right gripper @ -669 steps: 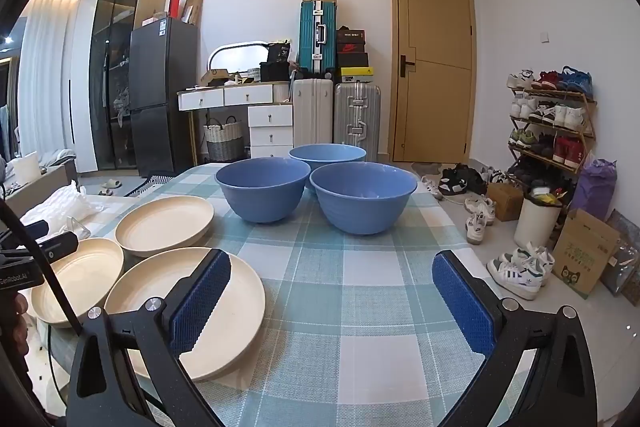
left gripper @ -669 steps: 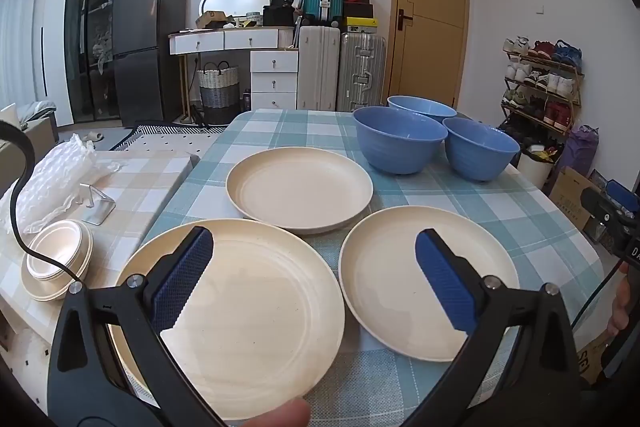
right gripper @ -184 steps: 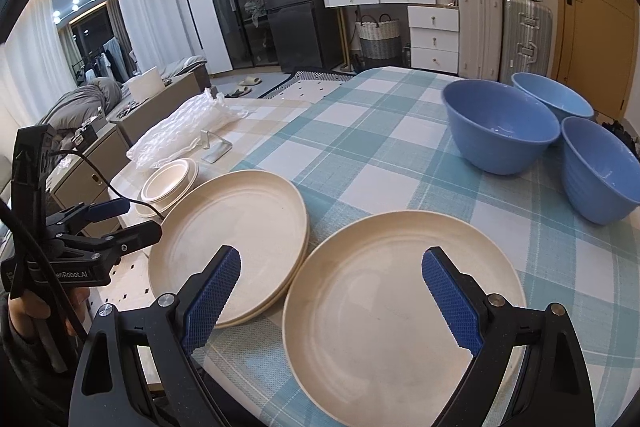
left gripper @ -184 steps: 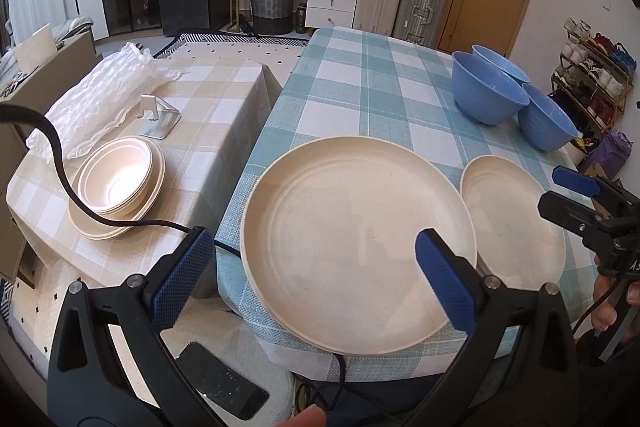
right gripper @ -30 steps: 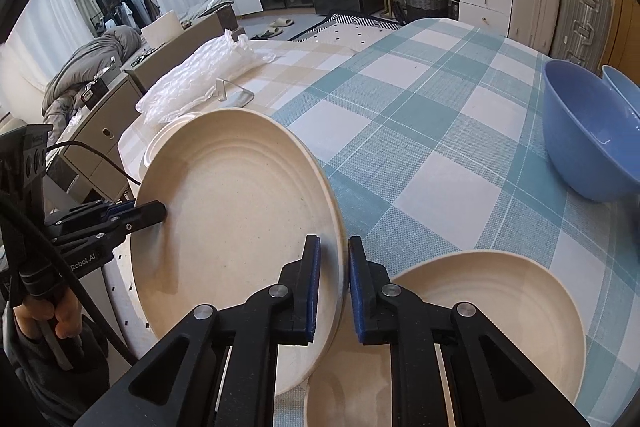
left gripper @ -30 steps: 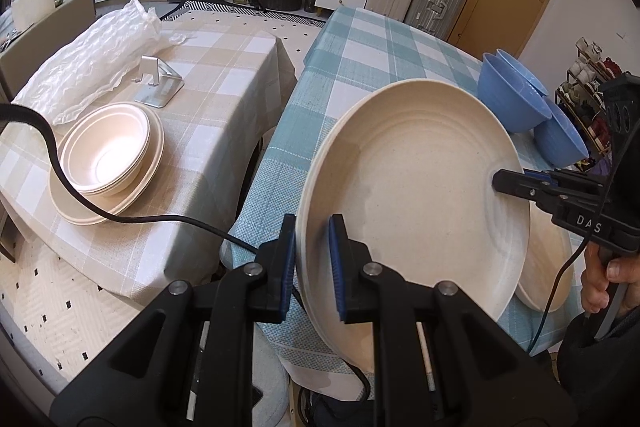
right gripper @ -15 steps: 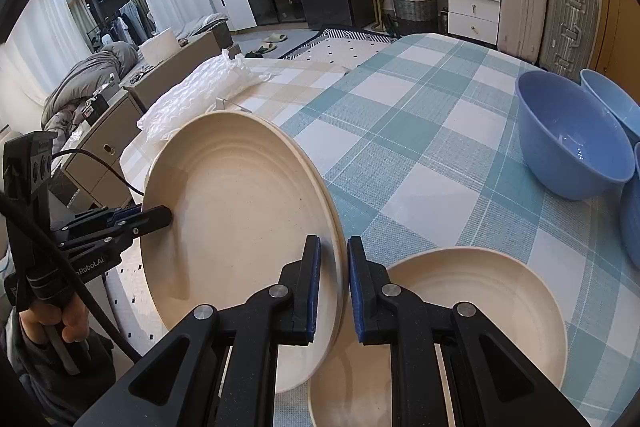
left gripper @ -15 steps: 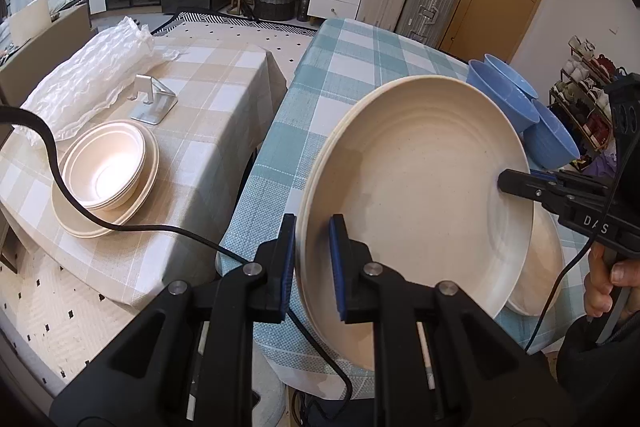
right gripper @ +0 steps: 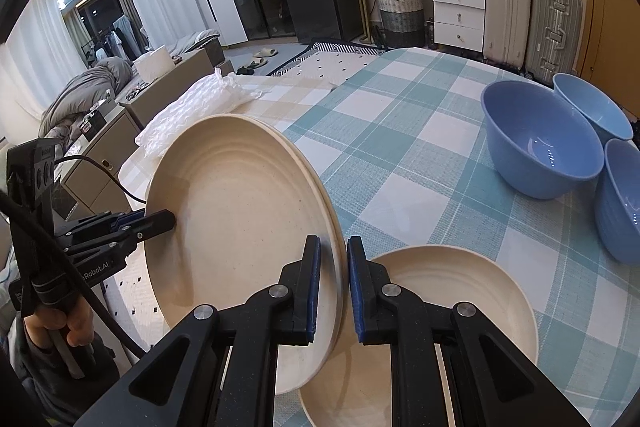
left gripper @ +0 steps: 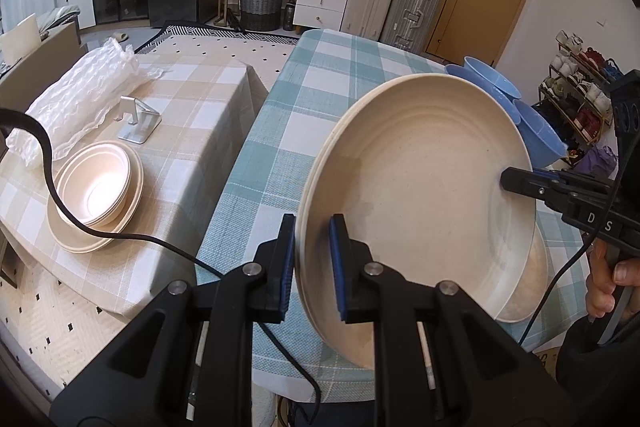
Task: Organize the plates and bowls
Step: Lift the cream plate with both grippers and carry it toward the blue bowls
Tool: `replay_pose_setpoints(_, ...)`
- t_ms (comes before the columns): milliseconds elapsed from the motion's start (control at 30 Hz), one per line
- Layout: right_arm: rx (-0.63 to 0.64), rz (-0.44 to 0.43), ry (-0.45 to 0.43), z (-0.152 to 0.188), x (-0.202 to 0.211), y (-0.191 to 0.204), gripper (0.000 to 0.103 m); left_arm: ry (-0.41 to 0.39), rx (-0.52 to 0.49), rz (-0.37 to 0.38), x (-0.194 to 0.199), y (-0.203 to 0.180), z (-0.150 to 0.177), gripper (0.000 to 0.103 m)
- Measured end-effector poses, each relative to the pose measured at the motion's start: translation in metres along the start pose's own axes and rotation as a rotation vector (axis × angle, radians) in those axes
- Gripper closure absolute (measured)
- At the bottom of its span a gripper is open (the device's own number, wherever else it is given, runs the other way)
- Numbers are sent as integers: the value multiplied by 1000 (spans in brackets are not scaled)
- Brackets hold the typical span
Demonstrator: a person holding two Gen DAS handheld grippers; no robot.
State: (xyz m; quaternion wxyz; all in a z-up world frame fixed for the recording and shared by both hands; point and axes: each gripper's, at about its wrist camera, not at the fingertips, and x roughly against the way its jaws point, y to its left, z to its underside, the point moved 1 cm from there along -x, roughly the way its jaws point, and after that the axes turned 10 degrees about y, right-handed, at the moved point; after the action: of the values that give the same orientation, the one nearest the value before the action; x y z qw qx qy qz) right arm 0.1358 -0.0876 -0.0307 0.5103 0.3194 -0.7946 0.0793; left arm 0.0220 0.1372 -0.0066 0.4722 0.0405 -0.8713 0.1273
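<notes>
Holding two stacked plates (left gripper: 420,195) up over the table (left gripper: 320,75) edge.
We pinch opposite rims with left gripper (left gripper: 312,259) and right gripper (right gripper: 334,291); they look stiff and slippery.

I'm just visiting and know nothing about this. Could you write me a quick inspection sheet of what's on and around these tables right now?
Surface: teal checked table; lower beige checked table beside it.
Job's things: stacked cream plates held tilted above the table; one cream plate flat on the table; three blue bowls at the far side; cream bowls on a plate on the beige table.
Clutter: bubble wrap, metal stand.
Grippers: left tongs and right tongs both clamp the stack's rim, on opposite sides.
Cables: black cable across the beige table.
Surroundings: suitcases, drawers, fridge, door, shoe rack.
</notes>
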Motion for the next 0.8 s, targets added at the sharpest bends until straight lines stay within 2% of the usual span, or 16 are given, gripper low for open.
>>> replay_pose_setpoints(800, -138, 49, -58, 43, 51, -68, 89, 23, -154, 32, -15, -101, -20, 89)
